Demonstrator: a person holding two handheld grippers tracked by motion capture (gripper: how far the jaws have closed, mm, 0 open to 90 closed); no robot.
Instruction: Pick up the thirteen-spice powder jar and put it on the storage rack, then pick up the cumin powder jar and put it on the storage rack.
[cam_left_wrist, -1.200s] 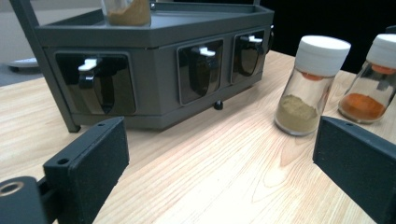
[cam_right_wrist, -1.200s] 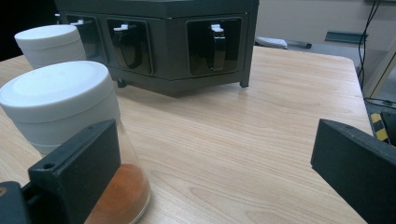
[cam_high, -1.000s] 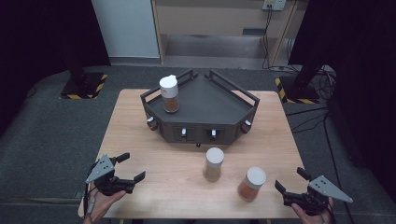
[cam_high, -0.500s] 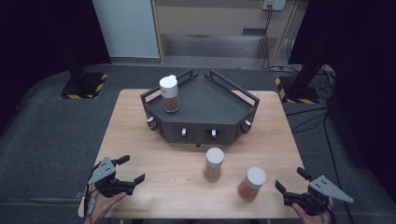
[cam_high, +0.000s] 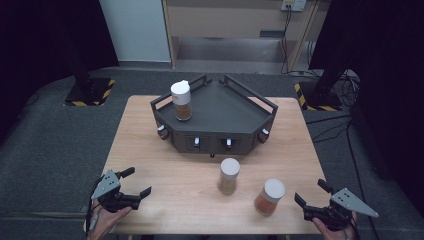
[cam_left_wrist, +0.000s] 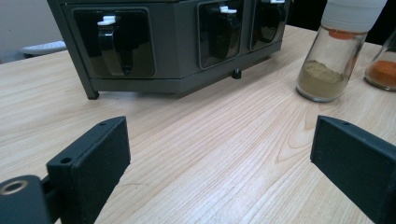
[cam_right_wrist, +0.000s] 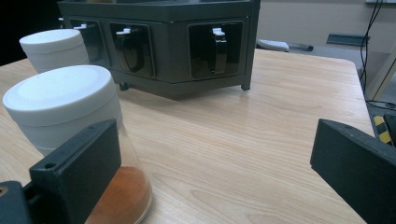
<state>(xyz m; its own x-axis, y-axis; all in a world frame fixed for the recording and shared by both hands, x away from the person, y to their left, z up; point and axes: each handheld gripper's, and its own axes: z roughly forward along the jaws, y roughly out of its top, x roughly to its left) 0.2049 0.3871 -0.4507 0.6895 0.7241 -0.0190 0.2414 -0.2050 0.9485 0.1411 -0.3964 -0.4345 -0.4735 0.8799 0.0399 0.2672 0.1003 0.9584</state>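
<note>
A dark grey corner rack (cam_high: 220, 107) stands at the back middle of the wooden table (cam_high: 165, 165), with a white-capped spice jar (cam_high: 181, 100) on its top left. Two more white-capped jars stand in front of it: one with tan powder (cam_high: 229, 175) (cam_left_wrist: 332, 51) and one with orange powder (cam_high: 269, 197) (cam_right_wrist: 74, 135). My left gripper (cam_high: 136, 183) (cam_left_wrist: 224, 168) rests open near the front left corner with bare wood between its jaws. My right gripper (cam_high: 311, 194) (cam_right_wrist: 219, 172) is open at the front right, just right of the orange jar.
The rack's front faces carry black hooks with white tips (cam_left_wrist: 110, 44) (cam_right_wrist: 217, 46). Dark carpet (cam_high: 50, 150) surrounds the table. Stands with yellow-black striped bases (cam_high: 87, 92) sit behind the table on both sides, and cables (cam_high: 345, 85) trail at the back right.
My left gripper has slid a little toward the table's front edge. The right gripper and the jars have stayed put.
</note>
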